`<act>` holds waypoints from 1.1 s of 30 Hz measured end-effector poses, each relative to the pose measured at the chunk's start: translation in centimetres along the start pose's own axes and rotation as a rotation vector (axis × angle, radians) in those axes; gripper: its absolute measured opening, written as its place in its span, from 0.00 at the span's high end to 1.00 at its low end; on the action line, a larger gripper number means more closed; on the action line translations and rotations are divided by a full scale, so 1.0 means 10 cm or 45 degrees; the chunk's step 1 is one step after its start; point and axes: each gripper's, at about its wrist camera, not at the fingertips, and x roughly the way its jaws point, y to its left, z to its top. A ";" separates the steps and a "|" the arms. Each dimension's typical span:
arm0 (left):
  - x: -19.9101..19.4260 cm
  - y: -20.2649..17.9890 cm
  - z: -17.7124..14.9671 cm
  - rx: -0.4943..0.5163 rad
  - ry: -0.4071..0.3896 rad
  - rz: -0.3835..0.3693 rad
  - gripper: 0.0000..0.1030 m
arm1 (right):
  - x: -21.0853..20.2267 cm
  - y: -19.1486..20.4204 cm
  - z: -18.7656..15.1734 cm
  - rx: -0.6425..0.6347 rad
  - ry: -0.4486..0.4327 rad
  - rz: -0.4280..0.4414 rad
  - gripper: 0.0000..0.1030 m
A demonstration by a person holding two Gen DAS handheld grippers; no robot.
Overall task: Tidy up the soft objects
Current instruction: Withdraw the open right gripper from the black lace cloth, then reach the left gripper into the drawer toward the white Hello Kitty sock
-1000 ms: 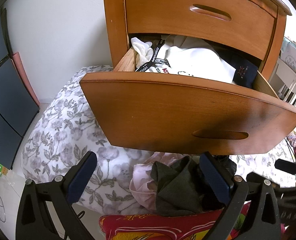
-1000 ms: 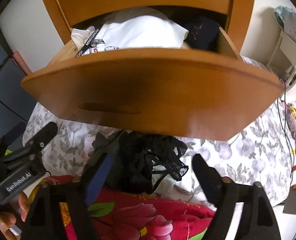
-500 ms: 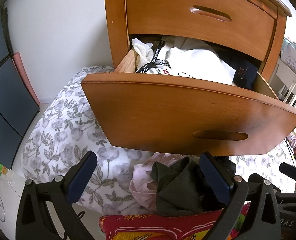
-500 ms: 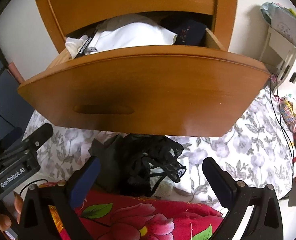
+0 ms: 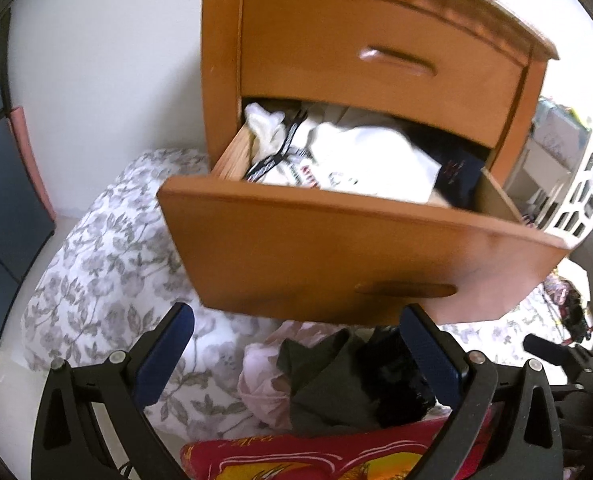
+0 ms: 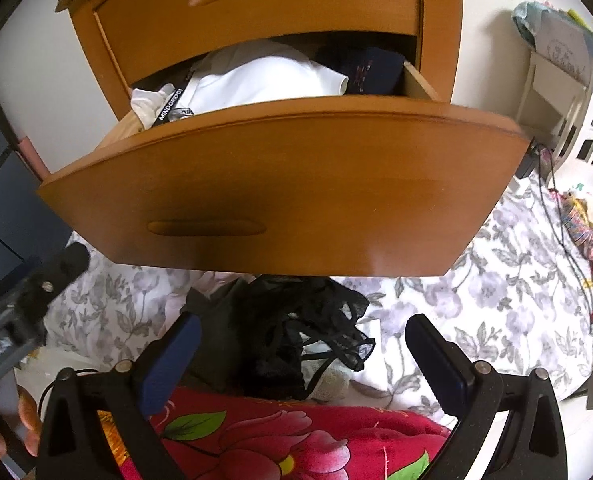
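Note:
A wooden drawer (image 5: 336,252) (image 6: 280,188) stands pulled out, stuffed with a white garment (image 5: 360,164) (image 6: 264,80), a black lanyard (image 5: 280,148) and a navy cloth (image 6: 376,70). Below it, on a floral bedsheet (image 5: 104,256) (image 6: 508,280), lies a pile: a pink cloth (image 5: 260,384), a dark olive cloth (image 5: 324,384) and black lace (image 6: 308,328). My left gripper (image 5: 296,356) is open and empty, over the pile. My right gripper (image 6: 302,356) is open and empty, straddling the black lace.
A red flowered blanket (image 6: 296,440) (image 5: 320,456) lies at the near edge. A white laundry basket (image 6: 592,120) (image 5: 576,200) and a small white shelf stand to the right. The upper drawer (image 5: 376,52) is shut. Cables and small items lie far right.
Both grippers have pulled back and risen, so the drawer sits farther off and more of its contents show. Both stay open. The clothes have not moved.

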 end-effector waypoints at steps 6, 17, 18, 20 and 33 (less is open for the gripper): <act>-0.20 0.00 0.16 0.006 -0.090 -0.069 0.01 | -0.05 0.01 -0.01 -0.001 -0.039 -0.003 0.00; -0.47 0.10 0.90 0.101 -0.169 -0.180 0.00 | -0.11 -0.04 -0.02 0.030 -0.083 0.033 0.00; -0.45 0.07 0.99 0.131 -0.137 -0.184 0.00 | -0.11 -0.04 -0.02 0.033 -0.085 0.034 0.00; -0.36 0.04 1.12 0.151 -0.064 -0.185 0.00 | -0.11 -0.05 -0.02 0.038 -0.086 0.037 0.00; 0.48 0.09 1.51 0.073 0.345 -0.049 0.00 | -0.12 -0.05 -0.02 0.036 -0.093 0.036 0.00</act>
